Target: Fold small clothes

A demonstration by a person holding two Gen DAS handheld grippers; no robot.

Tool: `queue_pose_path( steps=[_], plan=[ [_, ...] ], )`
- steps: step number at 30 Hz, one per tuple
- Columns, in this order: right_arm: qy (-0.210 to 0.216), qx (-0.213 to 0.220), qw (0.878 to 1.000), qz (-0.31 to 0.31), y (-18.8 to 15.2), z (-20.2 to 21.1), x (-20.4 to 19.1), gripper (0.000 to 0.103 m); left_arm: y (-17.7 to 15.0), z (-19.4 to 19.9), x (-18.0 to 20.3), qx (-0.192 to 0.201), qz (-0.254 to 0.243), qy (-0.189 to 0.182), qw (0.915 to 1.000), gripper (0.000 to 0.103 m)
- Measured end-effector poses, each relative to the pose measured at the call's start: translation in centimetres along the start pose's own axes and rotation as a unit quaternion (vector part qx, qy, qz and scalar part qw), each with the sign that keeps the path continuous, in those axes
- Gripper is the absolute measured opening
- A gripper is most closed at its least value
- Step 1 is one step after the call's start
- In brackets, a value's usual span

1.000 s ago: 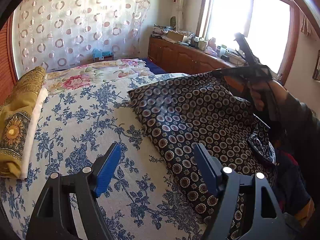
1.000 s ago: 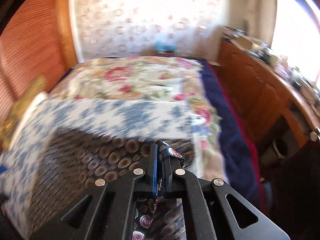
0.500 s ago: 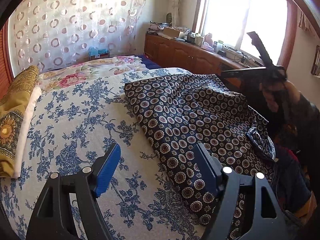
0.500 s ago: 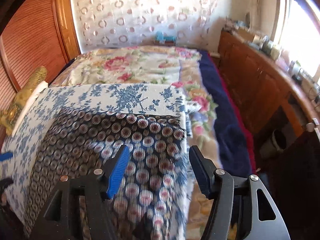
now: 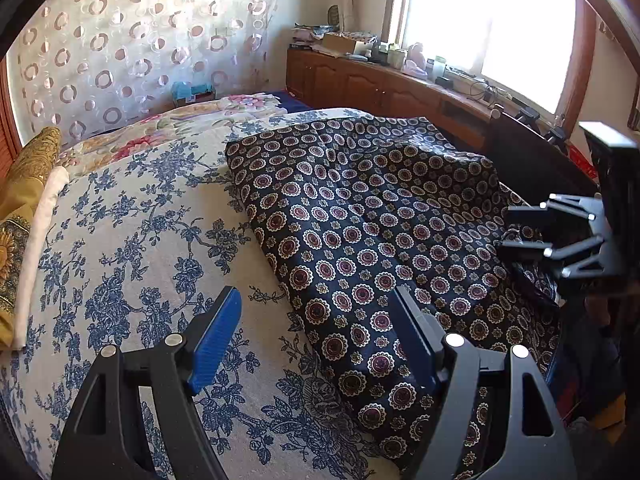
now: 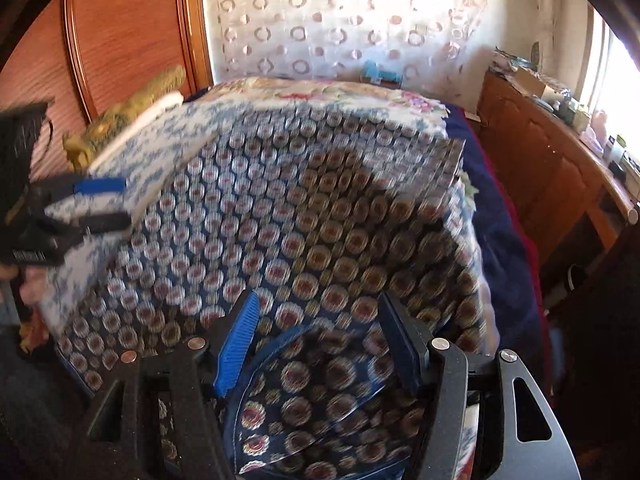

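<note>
Garment: patterned dark garment (image 5: 360, 216) spread flat on the bed (image 5: 132, 248), laid out for folding.
Left gripper (image 5: 316, 344): fingers spread, empty, beside its edge.
Right gripper (image 6: 318, 340): fingers spread, nothing pinched, over the near hem.

The dark medallion-print garment (image 5: 360, 232) is thin, matt woven cloth lying on a blue-flowered cotton-looking bedspread (image 5: 132, 240). The cabinets (image 5: 360, 84) are glossy varnished wood, and the curtain (image 5: 120, 52) is sheer fabric.

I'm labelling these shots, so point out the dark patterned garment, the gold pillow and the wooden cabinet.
dark patterned garment (image 5: 360, 216), left wrist view, flat middle.
gold pillow (image 5: 28, 176), left wrist view, upper face.
wooden cabinet (image 5: 360, 86), left wrist view, door front.
</note>
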State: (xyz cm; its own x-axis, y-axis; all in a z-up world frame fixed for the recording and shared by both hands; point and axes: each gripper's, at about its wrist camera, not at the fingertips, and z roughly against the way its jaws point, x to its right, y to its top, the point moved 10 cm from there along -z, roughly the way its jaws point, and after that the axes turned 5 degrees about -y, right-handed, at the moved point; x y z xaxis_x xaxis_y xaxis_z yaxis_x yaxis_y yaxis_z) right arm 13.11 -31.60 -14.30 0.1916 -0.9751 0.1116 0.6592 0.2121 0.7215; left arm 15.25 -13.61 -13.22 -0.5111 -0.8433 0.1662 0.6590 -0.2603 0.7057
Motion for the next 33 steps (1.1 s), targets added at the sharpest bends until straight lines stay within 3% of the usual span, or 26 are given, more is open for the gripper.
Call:
queue_pose_path(
  steps=[2,4,8,11,19,23,24,27,31,33],
  plan=[
    [-0.007,-0.01,1.0,0.0,-0.5,-1.2,0.2,0.064,0.0,0.1,-0.1,-0.002,0.003,0.007,1.0,0.077],
    [-0.018,-0.015,1.0,0.004,-1.0,-1.6,0.3,0.056,0.0,0.3,0.0,0.0,0.004,0.007,1.0,0.077],
    [-0.015,-0.022,1.0,0.015,-2.5,-1.1,0.4,0.014,0.0,0.3,0.1,-0.001,0.004,0.007,1.0,0.077],
    [-0.012,-0.024,1.0,0.015,-3.1,1.0,1.2,0.007,-0.2,0.1,0.2,-0.005,0.003,0.005,1.0,0.077],
    [-0.049,-0.007,0.999,-0.014,-4.2,4.4,4.8,0.007,-1.3,0.0,0.9,-0.02,0.003,-0.012,0.9997,0.077],
    [-0.056,0.005,0.998,-0.035,-4.1,4.4,5.5,0.043,-2.6,0.0,1.5,-0.037,-0.008,-0.019,0.9991,0.076],
    [-0.059,0.006,0.997,-0.038,-4.2,4.3,5.5,0.047,-2.9,0.0,1.5,-0.041,-0.009,-0.02,0.9989,0.076],
    [-0.073,0.003,0.996,-0.048,-4.7,3.2,6.3,0.048,-3.9,0.3,1.9,-0.053,-0.007,-0.039,0.9978,0.076],
    [-0.07,0.008,0.995,-0.067,-4.6,2.3,6.4,0.048,-5.1,1.0,2.9,-0.067,-0.001,-0.078,0.9947,0.064],
    [-0.066,0.016,0.995,-0.07,-4.1,1.9,6.1,0.048,-5.6,1.2,3.5,-0.073,-0.004,-0.09,0.9933,0.052]
  ],
)
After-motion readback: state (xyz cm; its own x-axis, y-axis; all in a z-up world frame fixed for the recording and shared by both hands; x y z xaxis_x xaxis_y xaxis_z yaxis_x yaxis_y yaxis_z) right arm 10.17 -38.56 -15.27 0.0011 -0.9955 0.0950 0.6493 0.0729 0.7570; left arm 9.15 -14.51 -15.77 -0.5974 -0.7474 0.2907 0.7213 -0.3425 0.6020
